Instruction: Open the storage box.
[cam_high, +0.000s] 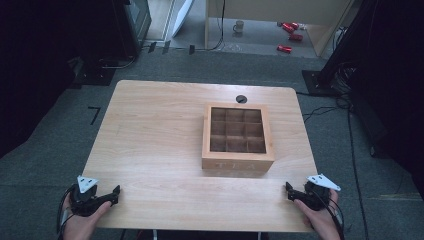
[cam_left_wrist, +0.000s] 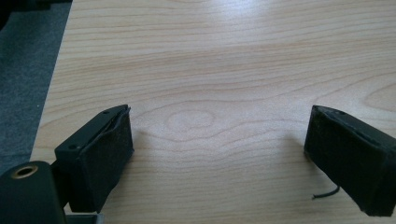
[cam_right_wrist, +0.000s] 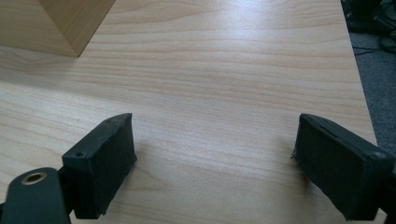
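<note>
A light wooden table (cam_high: 150, 150) carries a square wooden box (cam_high: 237, 136) right of centre, toward the far side — its top shows nine compartments in a three-by-three grid, and whether a clear lid covers them is hard to tell from the high view. The left gripper (cam_high: 114, 194) rests at the near left corner of the table, held in the person's left hand (cam_high: 82, 222), its jaws spread wide with only bare wood between them. The right gripper (cam_high: 290, 192) sits at the near right edge — jaws likewise released and holding nothing — with a corner of the box just ahead, well apart. On the floor beyond the table stand a mug (cam_high: 239, 26) and a few red cans (cam_high: 290, 27).
</note>
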